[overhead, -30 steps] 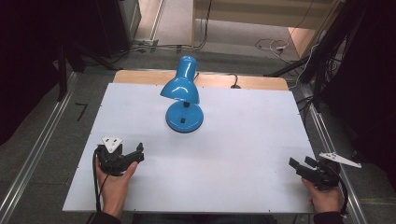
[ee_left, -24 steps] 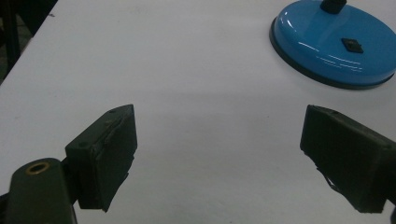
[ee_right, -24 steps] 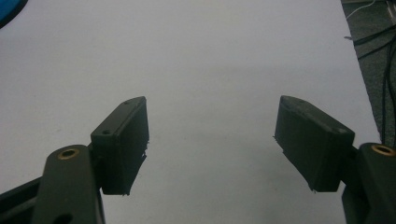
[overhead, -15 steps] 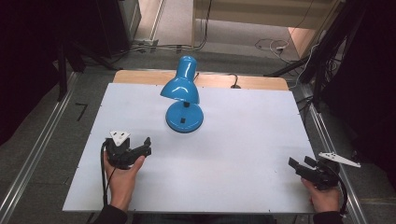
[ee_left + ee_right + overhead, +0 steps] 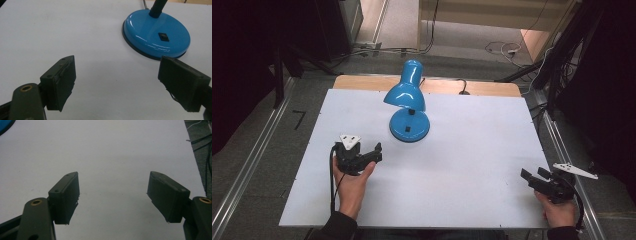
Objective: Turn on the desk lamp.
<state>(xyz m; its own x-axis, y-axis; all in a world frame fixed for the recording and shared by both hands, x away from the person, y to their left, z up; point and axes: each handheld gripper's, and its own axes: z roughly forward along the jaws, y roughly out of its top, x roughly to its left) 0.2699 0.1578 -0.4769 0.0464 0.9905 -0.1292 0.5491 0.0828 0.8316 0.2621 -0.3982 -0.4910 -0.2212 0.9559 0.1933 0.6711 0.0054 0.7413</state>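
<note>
Left claw [image 5: 373, 152]: mine, jaws wide, nothing between them; it hangs low over the counter [image 5: 472, 150] with my hand [image 5: 349, 180] under it.
Left claw aim: in the left gripper view the gap between my pads [image 5: 61, 80] points just left of the lamp base [image 5: 156, 35]; the right pad sits just below the base's near edge in the picture, apart from it.
Lamp [image 5: 408, 107]: blue, ahead and to the right of my left claw, near but not touching; shade tilted over the round base, black neck rising from the base's far side.
Switch [image 5: 163, 37]: small dark square on top of the base, facing me.
Right claw [image 5: 529, 176]: jaws wide too, empty, low at the counter's near right corner, well apart from the lamp.
Right claw outlook: bare white counter ahead, a sliver of blue at the top left corner.
Done: as I judge it, only the approach of the left claw; the lamp stands untouched.
Left: closing the gap, then gripping or pressing on the base, probably the switch.
Writing: none that I can read on lamp, claws or counter.
</note>
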